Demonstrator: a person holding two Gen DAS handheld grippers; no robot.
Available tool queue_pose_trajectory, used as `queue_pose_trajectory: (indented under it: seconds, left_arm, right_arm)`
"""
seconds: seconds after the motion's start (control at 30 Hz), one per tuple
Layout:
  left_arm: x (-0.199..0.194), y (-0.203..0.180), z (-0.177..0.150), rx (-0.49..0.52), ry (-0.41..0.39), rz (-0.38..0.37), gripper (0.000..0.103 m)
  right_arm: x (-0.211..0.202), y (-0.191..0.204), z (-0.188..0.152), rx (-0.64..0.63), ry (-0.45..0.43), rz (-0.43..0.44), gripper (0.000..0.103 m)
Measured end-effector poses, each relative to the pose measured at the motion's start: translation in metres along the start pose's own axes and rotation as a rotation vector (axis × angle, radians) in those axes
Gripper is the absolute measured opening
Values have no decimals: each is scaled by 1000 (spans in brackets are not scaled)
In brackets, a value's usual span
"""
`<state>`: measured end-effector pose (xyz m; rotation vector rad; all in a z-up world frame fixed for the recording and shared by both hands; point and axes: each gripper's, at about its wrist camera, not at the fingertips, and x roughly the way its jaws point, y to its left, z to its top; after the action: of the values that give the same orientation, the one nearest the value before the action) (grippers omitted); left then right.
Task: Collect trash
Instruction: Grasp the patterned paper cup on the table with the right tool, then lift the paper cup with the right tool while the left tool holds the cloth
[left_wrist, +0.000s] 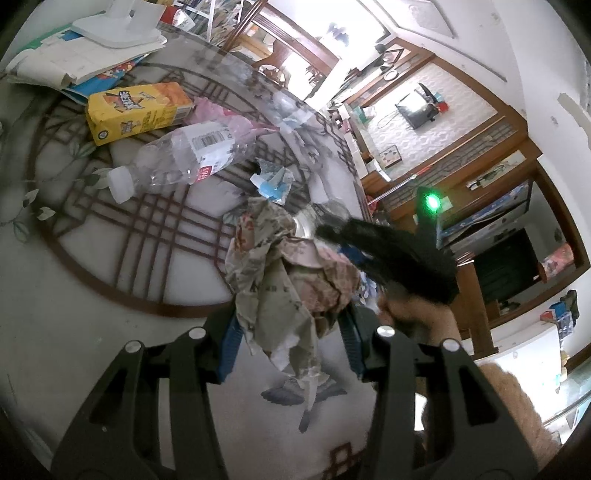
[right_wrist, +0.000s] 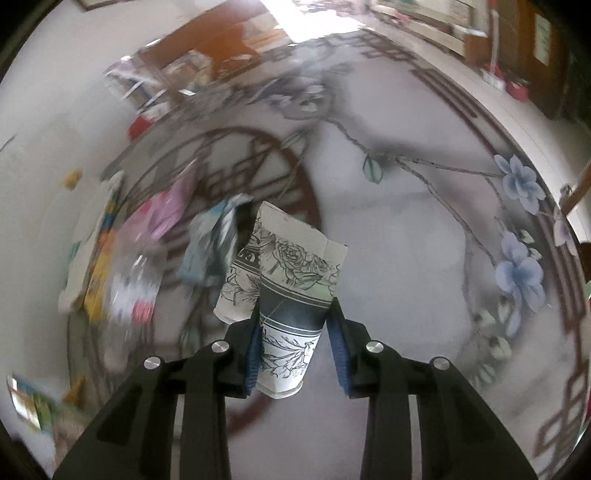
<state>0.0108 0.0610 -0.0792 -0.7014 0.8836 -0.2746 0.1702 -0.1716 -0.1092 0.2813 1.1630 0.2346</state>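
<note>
Left gripper (left_wrist: 291, 332) jaws clamped; right gripper (right_wrist: 295, 354) jaws pinched, angled down.

The right gripper (right_wrist: 295, 350) has its jaws pressed on a crushed paper cup (right_wrist: 284, 295) printed with roses and dark bands. Beneath lies the flowered surface (right_wrist: 406, 258); blurred litter, pink and yellow, sits far left.

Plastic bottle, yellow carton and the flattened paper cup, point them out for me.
plastic bottle (left_wrist: 192, 155), left wrist view, clear body.
yellow carton (left_wrist: 136, 110), left wrist view, printed side.
flattened paper cup (right_wrist: 291, 295), right wrist view, dark band.
</note>
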Motion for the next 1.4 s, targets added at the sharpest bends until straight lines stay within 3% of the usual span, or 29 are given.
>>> queue_pose_trajectory:
  seconds: [0.17, 0.3, 0.5, 0.53, 0.6, 0.63, 0.8, 0.83, 0.87, 0.9, 1.4]
  left_arm:
    - [1, 0, -2, 3, 4, 12, 44]
    - [3, -4, -4, 19, 9, 20, 44]
    - [2, -4, -6, 26, 13, 26, 44]
    - [2, -4, -6, 25, 14, 27, 44]
    - [2, -3, -6, 23, 14, 37, 44]
    - [2, -2, -6, 22, 13, 43, 44]
    - [2, -2, -6, 31, 13, 49, 44]
    - [2, -2, -6, 38, 13, 52, 44]
    - [2, -3, -6, 43, 13, 57, 44]
    - [3, -2, -7, 45, 13, 64, 44]
    - [8, -12, -14, 105, 20, 116, 45]
  right_arm:
    - [-32, -5, -39, -105, 31, 12, 32]
    - [-45, -2, -65, -245, 61, -71, 32]
    - [-45, -3, -87, -279, 61, -113, 35]
    - [-43, -4, -88, -279, 63, -118, 38]
    - [-39, -4, -91, -267, 66, -117, 57]
    - [-38, -4, -92, -261, 67, -110, 58]
    - [-31, 4, -98, -282, 66, -111, 56]
    - [-31, 6, -99, -290, 59, -120, 51]
    - [-31, 8, -101, -301, 48, -128, 36]
    - [-33, 9, -103, -305, 44, -122, 30]
    - [-80, -4, -124, -241, -78, -15, 30]
